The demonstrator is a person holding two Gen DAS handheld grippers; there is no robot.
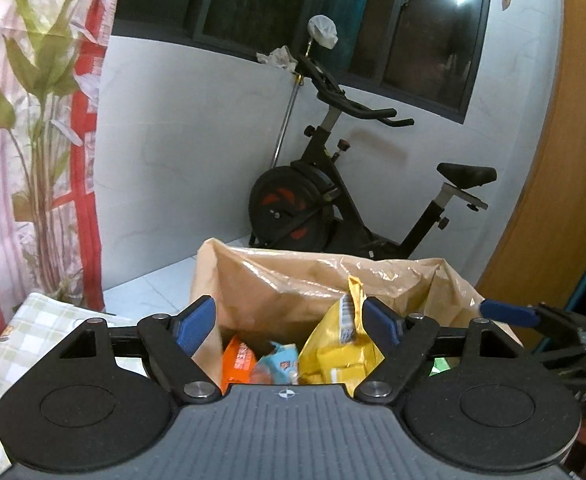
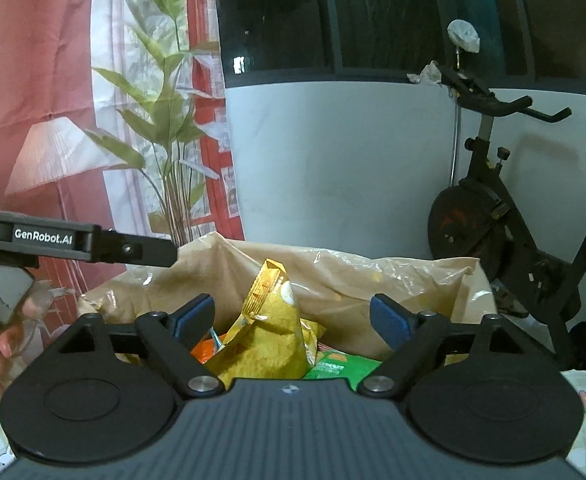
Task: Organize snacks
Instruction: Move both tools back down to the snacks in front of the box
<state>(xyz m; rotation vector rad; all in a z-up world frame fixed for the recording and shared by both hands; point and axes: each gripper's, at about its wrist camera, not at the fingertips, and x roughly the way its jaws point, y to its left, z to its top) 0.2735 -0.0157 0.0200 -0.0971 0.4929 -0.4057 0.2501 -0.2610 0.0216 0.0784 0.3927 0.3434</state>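
You are working over a checked cloth (image 1: 33, 320) in a room with a white wall, a dark window and an exercise bike (image 1: 333, 200) behind. Your left gripper (image 1: 289, 320) hangs released above the open tan bag (image 1: 277, 284), pointing slightly downward, with the yellow snack packet (image 1: 341, 356), an orange packet (image 1: 239, 362) and a pale blue one just below its fingers. Your right gripper (image 2: 293, 318) is also spread wide, untouching, over the same yellow packet; a green packet (image 2: 337, 368) lies beside it.
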